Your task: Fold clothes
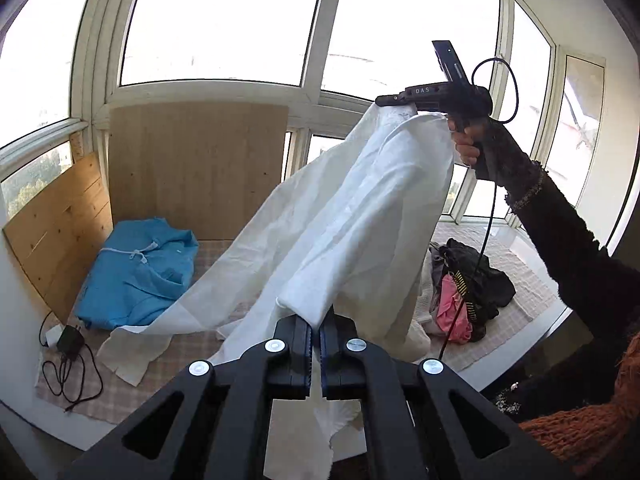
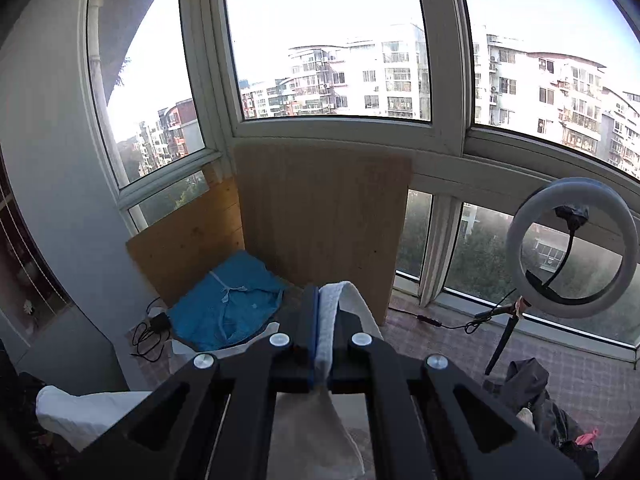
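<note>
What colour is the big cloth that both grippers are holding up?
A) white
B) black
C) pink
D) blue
A: the large white cloth hangs between the left gripper and the raised right gripper, both shut on it; the folded blue garment lies on the mat.

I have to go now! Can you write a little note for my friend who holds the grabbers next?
Left gripper: shut on the white garment, low end.
Right gripper: shut on its other end, held up high.
The garment hangs stretched between them, one corner trailing on the checked mat.
Done: the blue garment lies folded at the back left.
Left: lay the white one flat and fold it, then do the dark and pink pile on the right.
</note>
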Action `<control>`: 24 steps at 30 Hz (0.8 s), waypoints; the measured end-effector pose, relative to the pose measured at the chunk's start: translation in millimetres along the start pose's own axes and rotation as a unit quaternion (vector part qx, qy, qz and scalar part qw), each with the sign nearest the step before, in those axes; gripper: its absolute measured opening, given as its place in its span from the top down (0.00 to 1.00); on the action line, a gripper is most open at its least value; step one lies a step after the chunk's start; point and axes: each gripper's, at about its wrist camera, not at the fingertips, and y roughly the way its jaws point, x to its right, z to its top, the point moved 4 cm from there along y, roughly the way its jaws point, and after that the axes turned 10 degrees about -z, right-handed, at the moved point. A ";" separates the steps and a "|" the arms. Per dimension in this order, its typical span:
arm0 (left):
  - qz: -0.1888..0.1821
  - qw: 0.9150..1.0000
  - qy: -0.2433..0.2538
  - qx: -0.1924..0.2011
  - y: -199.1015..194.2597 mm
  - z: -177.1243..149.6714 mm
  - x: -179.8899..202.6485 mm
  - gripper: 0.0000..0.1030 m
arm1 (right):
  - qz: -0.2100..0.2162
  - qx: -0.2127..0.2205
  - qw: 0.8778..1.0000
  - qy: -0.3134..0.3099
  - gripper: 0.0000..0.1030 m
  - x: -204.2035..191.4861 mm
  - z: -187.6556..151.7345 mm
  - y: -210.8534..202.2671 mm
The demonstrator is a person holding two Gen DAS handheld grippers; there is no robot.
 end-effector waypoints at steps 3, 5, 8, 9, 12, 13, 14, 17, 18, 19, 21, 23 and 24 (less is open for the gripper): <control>0.096 0.993 -0.020 -0.070 32.4 -22.5 -63.2 0.54 | 0.001 -0.030 0.999 0.020 0.97 13.7 -36.0 19.0; 0.187 0.971 -0.052 -0.139 63.2 -51.2 -117.9 0.72 | -0.005 -0.051 0.998 0.023 0.97 18.7 -58.5 32.1; 0.125 0.970 -0.150 -0.147 83.2 -87.1 -141.1 0.97 | -0.026 -0.073 0.997 0.014 0.97 21.9 -82.1 46.6; 0.096 0.975 -0.147 -0.133 86.2 -94.2 -127.4 0.97 | -0.025 -0.081 0.996 0.017 0.97 23.3 -86.9 50.3; 0.037 0.988 -0.084 -0.127 111.4 -106.1 -67.2 0.86 | -0.030 -0.091 0.995 0.021 0.97 26.8 -92.8 57.2; 0.015 0.989 -0.071 -0.128 121.8 -109.0 -49.7 0.84 | -0.030 -0.093 0.995 0.022 0.97 27.6 -93.5 58.7; -0.008 0.989 -0.065 -0.130 132.8 -111.7 -35.9 0.79 | -0.030 -0.094 0.995 0.022 0.97 28.1 -93.6 59.5; -0.012 0.986 -0.053 -0.157 164.1 -128.7 -15.8 0.79 | -0.033 -0.091 0.995 0.024 0.97 28.3 -90.7 56.8; -0.009 0.984 -0.064 -0.167 172.0 -138.0 -15.3 0.79 | -0.033 -0.090 0.995 0.026 0.97 28.8 -89.1 54.7; -0.005 0.981 -0.075 -0.177 177.1 -149.0 -16.2 0.79 | -0.033 -0.088 0.995 0.025 0.97 28.8 -87.6 52.4; 0.003 0.976 -0.095 -0.196 182.9 -173.8 -20.1 0.78 | -0.033 -0.084 0.996 0.023 0.97 29.0 -86.2 47.5; 0.014 0.971 -0.109 -0.211 186.9 -195.6 -23.4 0.77 | -0.031 -0.081 0.996 0.022 0.97 29.1 -85.2 43.0; 0.019 0.969 -0.115 -0.219 188.7 -206.1 -24.9 0.77 | -0.030 -0.080 0.996 0.022 0.97 28.8 -84.5 41.8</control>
